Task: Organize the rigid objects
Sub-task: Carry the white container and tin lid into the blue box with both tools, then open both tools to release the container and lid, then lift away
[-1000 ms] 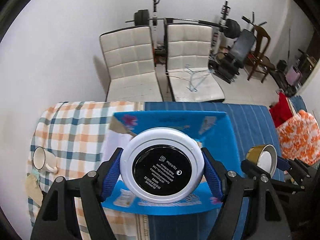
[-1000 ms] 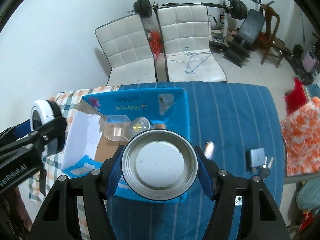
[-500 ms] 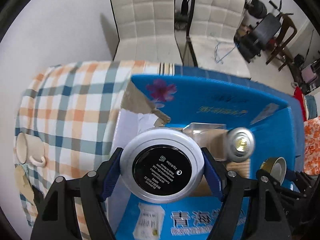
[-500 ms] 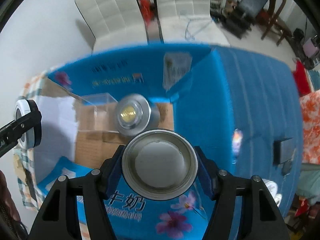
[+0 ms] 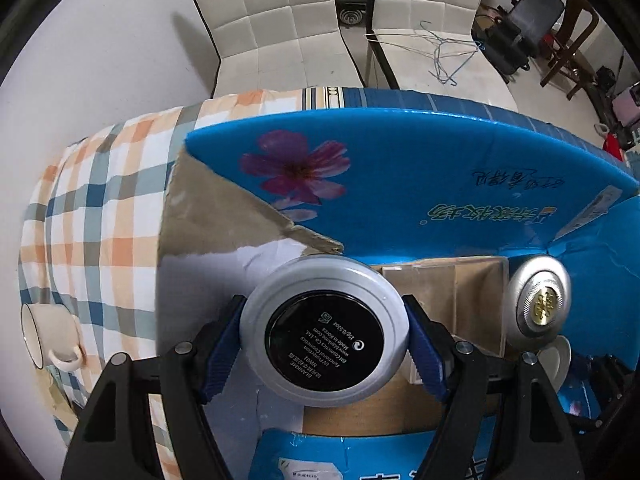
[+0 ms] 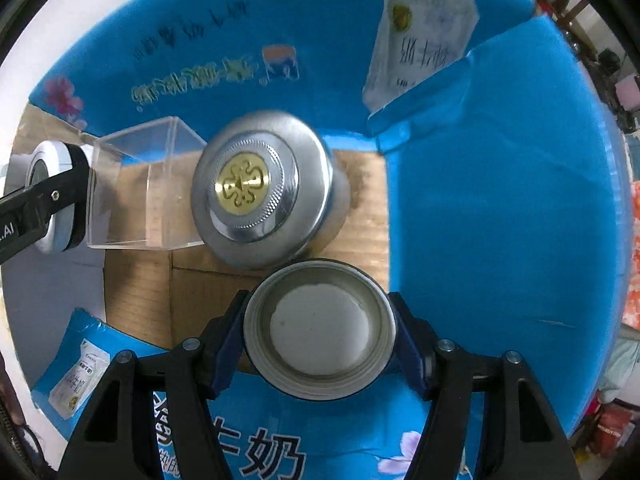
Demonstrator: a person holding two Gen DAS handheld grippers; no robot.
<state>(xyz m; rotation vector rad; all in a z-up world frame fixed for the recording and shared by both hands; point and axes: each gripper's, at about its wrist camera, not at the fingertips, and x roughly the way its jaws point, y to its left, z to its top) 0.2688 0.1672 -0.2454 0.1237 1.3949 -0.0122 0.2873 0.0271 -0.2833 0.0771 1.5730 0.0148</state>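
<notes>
Light: bright, even daylight
Shadows: soft, inside the blue box [image 5: 420, 168]
Glare: sheen on the silver tin [image 6: 260, 188]
Blur: right view smeared at its far rim
Distortion: fisheye bending, dark corners

carton [image 5: 460, 168]: we see bright blue with a purple flower
cloth [image 5: 100, 200]: orange, blue, white plaid
compact [image 5: 325, 330]: white rim, black centre

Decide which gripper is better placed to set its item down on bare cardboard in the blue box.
Right, probably. The right gripper holds its round metal lid over bare box floor. The left gripper, holding the white round compact, hangs by the clear plastic case.
</notes>
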